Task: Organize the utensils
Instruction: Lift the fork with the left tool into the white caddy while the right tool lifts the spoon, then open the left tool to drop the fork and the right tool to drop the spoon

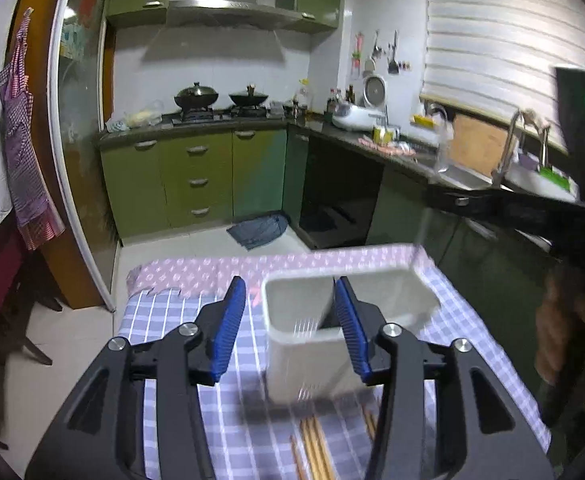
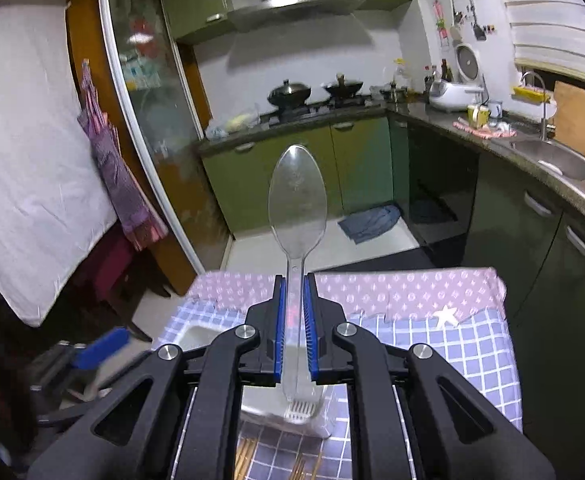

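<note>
A white rectangular utensil holder (image 1: 312,344) stands on the checked tablecloth; its slotted wall also shows in the right wrist view (image 2: 300,412). My left gripper (image 1: 292,292) is open, its blue fingers either side of the holder's near left part, right finger over the rim. My right gripper (image 2: 295,280) is shut on the handle of a clear plastic spoon (image 2: 297,204), bowl pointing up and away, above the holder. Wooden chopsticks (image 1: 316,448) lie on the cloth in front of the holder, also low in the right wrist view (image 2: 244,460).
The small table (image 2: 472,344) has a blue checked cloth over a pink patterned one, with a white star (image 2: 446,315) near its far right. Green kitchen cabinets (image 1: 196,176), stove with woks and a sink counter (image 2: 552,156) lie beyond. The right gripper's body (image 1: 572,208) shows at right.
</note>
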The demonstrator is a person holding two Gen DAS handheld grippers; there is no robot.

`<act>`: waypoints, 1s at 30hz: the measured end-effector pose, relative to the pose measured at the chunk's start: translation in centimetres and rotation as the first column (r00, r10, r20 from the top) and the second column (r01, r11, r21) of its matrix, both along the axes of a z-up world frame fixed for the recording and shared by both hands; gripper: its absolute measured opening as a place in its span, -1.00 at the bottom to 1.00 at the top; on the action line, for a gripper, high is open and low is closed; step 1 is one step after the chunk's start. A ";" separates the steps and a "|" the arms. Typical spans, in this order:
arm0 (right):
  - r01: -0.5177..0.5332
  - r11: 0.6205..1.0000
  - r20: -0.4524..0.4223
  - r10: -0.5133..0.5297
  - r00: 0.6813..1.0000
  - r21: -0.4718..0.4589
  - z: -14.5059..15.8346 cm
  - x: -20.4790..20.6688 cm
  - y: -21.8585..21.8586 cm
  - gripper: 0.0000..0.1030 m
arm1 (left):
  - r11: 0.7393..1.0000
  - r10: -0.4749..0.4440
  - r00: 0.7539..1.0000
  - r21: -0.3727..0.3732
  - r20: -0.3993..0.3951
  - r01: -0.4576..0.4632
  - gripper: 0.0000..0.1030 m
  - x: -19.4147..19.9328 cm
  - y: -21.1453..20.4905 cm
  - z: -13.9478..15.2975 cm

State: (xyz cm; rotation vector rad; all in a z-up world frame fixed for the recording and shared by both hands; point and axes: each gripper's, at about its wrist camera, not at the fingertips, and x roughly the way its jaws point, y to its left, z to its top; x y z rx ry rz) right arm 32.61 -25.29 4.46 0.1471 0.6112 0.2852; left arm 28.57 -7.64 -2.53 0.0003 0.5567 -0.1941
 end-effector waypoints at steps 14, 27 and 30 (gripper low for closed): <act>-0.051 0.994 0.006 0.051 0.999 -0.096 -2.2 -4.1 1.1 -0.53 | 0.995 -0.050 0.930 0.058 -0.363 0.076 -0.13 -3.6 1.5 -5.9; -0.059 0.990 -0.315 0.015 0.949 -0.132 -7.9 -7.7 -6.2 -0.35 | 0.994 -0.017 0.749 0.068 -0.662 0.082 -0.24 -1.8 0.8 -13.7; -0.084 0.990 -0.387 0.034 0.922 -0.113 -10.2 -7.4 -6.5 -0.35 | 0.995 -0.015 0.713 0.059 -0.701 0.079 -0.34 -1.3 0.6 -14.8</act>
